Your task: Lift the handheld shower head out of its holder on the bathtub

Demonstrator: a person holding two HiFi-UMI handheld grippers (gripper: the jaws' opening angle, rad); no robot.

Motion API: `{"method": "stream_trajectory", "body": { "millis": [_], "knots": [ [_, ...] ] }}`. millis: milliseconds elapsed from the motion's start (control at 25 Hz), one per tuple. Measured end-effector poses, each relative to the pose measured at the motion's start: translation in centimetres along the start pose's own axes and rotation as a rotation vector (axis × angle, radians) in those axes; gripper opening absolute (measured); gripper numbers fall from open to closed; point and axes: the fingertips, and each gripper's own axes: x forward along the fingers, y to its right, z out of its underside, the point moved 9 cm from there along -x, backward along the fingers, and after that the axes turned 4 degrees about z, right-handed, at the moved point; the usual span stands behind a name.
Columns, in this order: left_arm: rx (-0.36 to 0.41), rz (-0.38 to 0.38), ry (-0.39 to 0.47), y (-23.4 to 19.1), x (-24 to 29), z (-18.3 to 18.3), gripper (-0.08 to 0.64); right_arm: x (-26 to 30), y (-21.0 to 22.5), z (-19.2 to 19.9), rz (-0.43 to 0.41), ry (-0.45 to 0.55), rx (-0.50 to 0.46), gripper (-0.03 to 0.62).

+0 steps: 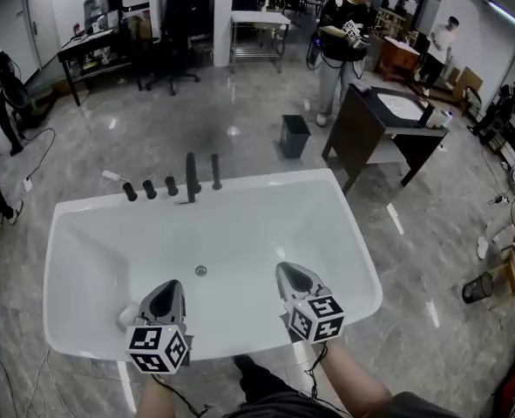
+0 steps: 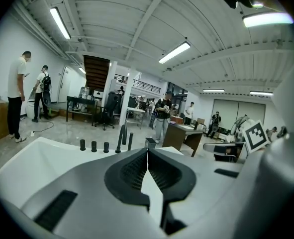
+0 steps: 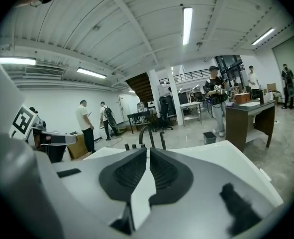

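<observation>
I hold the left gripper (image 1: pixel 172 287) and the right gripper (image 1: pixel 285 270) over the near side of the tub (image 1: pixel 266 181). Both have their jaws together and empty, as nothing is within reach. The shower head (image 1: pixel 215 171) stands upright on the far rim, just right of the spout (image 1: pixel 190 178) and well apart from both grippers. I judge a reach across comes first.

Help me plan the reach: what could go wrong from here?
1. The left gripper and right gripper are both shut. Arriving like that could knock the shower head instead of grasping it.
2. The shower head stands close beside the spout, so opened jaws may clip the spout.
3. Both stand on the far rim of the tub, which likely means a long lean across it.
</observation>
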Motion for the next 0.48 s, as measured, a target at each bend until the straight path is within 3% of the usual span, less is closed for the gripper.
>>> {"method": "stream_trajectory", "body": {
  "millis": [480],
  "knots": [
    [-0.001, -0.013, 0.015, -4.7, 6.2, -3.8, 0.015, 9.3, 0.8, -2.7, -0.049, -0.017, -0.030, 0.031]
  ]
}}
